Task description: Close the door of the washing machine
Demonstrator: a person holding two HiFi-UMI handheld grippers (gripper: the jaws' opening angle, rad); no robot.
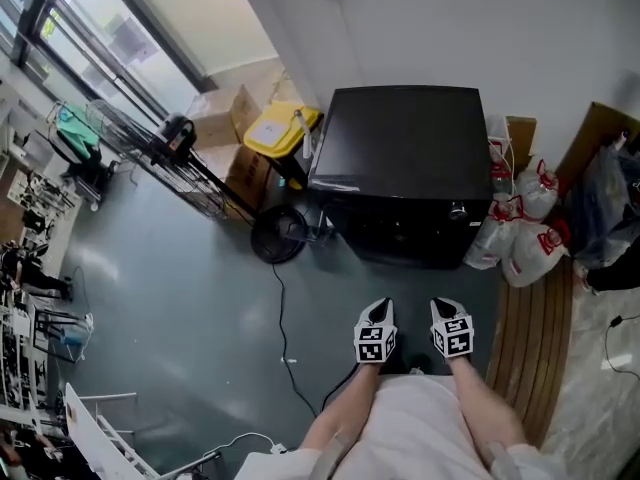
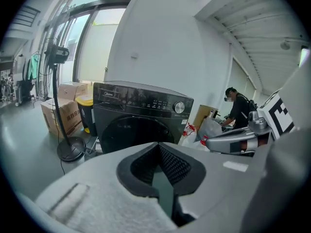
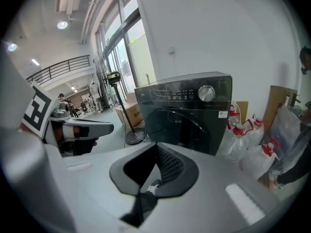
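Boxy glossy-black washing machine, left hand-held gripper, right hand-held gripper, both closed, empty

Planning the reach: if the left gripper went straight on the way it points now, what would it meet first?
Probably the dark round washing machine door, dead ahead of the shut left gripper. Nothing shows between them, though depth is unclear.

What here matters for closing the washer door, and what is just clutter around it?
For the job:
- washing machine
- round door
- left gripper, shut and empty
- right gripper, shut and empty

Lying about:
- standing fan
- yellow bin
- cardboard boxes
- white bags
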